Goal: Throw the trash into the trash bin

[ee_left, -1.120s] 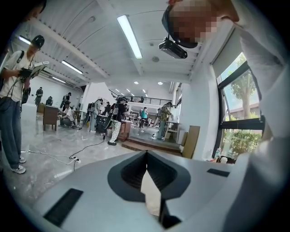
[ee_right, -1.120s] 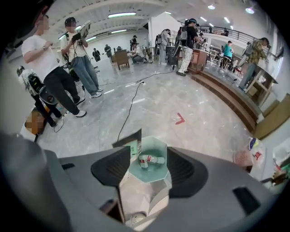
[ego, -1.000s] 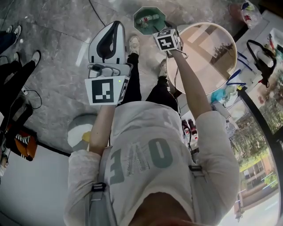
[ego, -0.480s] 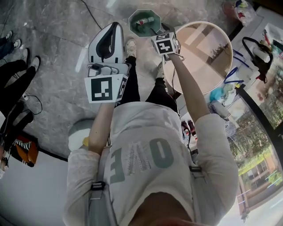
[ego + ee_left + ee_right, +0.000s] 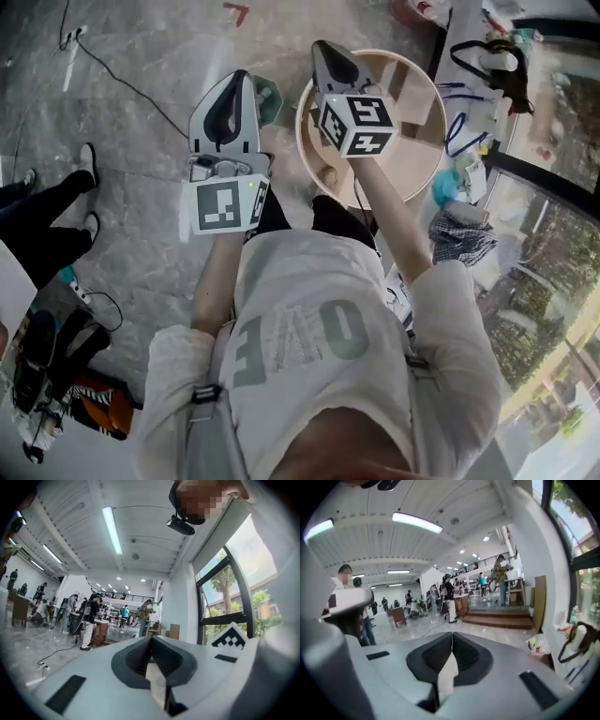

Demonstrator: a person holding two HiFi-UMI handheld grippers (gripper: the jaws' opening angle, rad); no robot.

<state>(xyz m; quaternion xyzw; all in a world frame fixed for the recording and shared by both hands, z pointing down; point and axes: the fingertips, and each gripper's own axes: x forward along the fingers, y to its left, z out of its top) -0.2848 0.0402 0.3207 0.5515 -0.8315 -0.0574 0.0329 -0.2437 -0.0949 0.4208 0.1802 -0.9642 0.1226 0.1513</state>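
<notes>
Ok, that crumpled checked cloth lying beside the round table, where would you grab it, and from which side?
Pinch one of the raised folds on top of the checked cloth, coming straight down from above. It lies in a loose heap with no handle showing, and the round table crowds one side, so the top looks freest.
</notes>
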